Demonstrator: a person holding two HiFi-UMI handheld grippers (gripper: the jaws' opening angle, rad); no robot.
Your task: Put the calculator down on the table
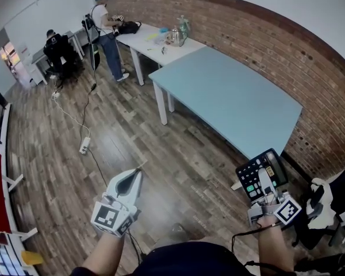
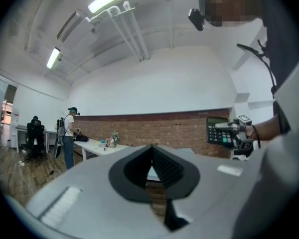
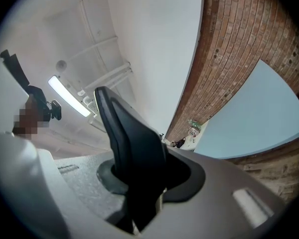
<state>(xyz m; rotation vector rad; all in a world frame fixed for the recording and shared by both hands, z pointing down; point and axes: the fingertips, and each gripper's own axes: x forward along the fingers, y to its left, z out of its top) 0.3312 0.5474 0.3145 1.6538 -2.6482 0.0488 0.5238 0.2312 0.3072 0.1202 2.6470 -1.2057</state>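
Note:
The calculator (image 1: 253, 176) is black with a grey display and one green key. It hangs in the air above the wooden floor, short of the near right corner of the light blue table (image 1: 230, 94). My right gripper (image 1: 267, 185) is shut on its lower half. In the right gripper view the calculator (image 3: 132, 143) stands dark between the jaws, with the blue table (image 3: 254, 113) ahead. My left gripper (image 1: 138, 173) is shut with nothing in it, low at the left over the floor. From the left gripper view the calculator (image 2: 218, 132) shows at the right.
A white table (image 1: 161, 42) with small items stands behind the blue one along the brick wall. A person (image 1: 106, 33) stands at its far end and another (image 1: 57, 50) sits further left. A power strip (image 1: 84, 145) and cable lie on the floor. A dark chair (image 1: 328, 209) is at the right.

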